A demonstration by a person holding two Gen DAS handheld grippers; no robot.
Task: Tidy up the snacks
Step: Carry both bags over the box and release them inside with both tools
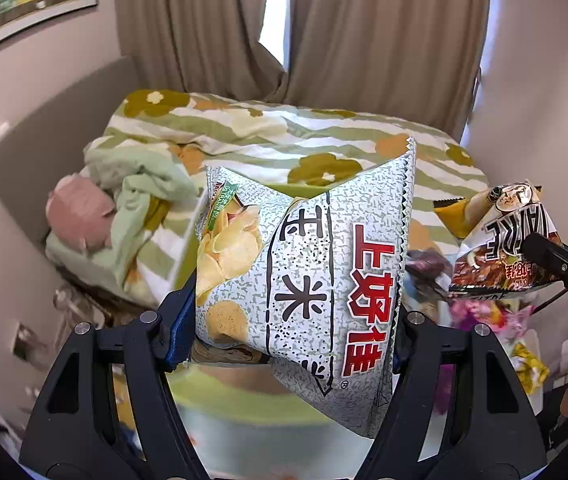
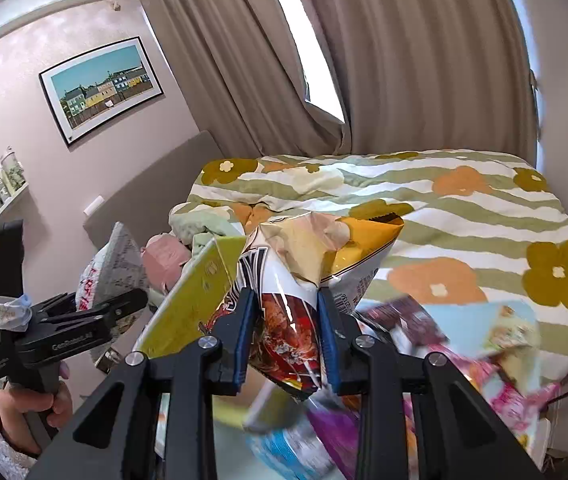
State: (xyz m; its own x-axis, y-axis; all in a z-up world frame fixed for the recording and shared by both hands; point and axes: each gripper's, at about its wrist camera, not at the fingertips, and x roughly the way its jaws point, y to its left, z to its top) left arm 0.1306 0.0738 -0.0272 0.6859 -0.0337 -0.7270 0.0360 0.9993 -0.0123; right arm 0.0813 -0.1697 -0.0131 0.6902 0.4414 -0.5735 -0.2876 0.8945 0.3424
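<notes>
My left gripper [image 1: 290,320] is shut on a big grey-and-white speckled chip bag [image 1: 308,280] with red Chinese characters, held up in the air above the bed. My right gripper [image 2: 284,332] is shut on a smaller red, white and yellow snack bag [image 2: 304,280], also held aloft. The snack bag shows in the left wrist view [image 1: 500,248] at the right, with the right gripper's finger [image 1: 564,264] on it. The speckled bag [image 2: 112,272] and left gripper [image 2: 84,320] show in the right wrist view at the left.
A pile of loose snack packets [image 2: 464,344] lies blurred below the grippers, also at the right in the left view [image 1: 496,316]. A yellow-green box edge [image 2: 200,292] is beside the right gripper. Behind is a bed with a flowered quilt [image 2: 444,216], pillows [image 1: 84,220] and curtains [image 1: 324,32].
</notes>
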